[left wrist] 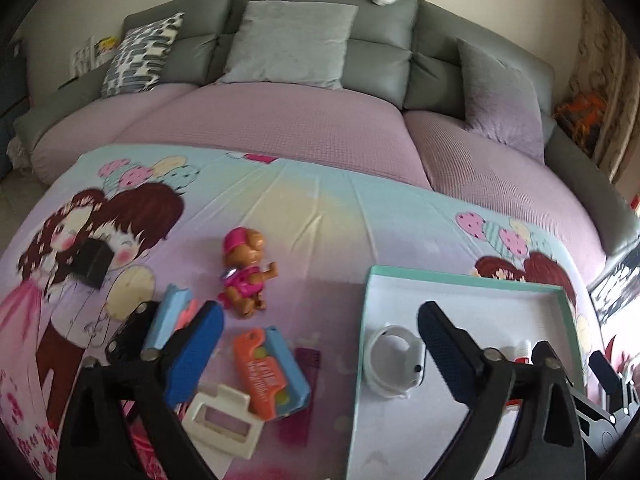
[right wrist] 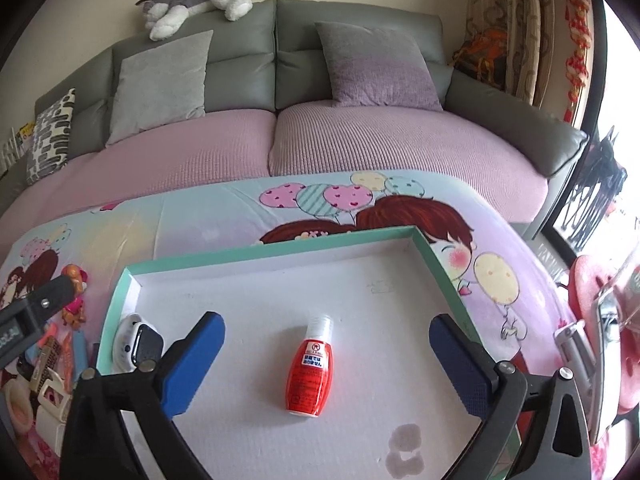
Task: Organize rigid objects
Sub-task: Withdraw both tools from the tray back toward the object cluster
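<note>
Left wrist view: left hand-held gripper (left wrist: 320, 354) spread wide, nothing between the pads; it straddles the tray (left wrist: 460, 280) edge.
Loose items: dog figure (left wrist: 245, 272), orange toy (left wrist: 266, 372), white frame (left wrist: 222, 418), all on the desk (left wrist: 312, 208) left of the tray.
In tray: white gadget (left wrist: 394, 362), by the near-left wall.
Risk: toys lie close together (orange toy overlaps the frame), so a grab may drag a neighbour.
Right wrist view: right hand-held gripper (right wrist: 327, 364) wide apart, empty.
Bottle: red bottle (right wrist: 310, 372) lies flat on the tray floor, between the fingers, untouched.
Risk: rounded body, could roll if nudged.
Obstacle: tray wall; left gripper close by.
</note>
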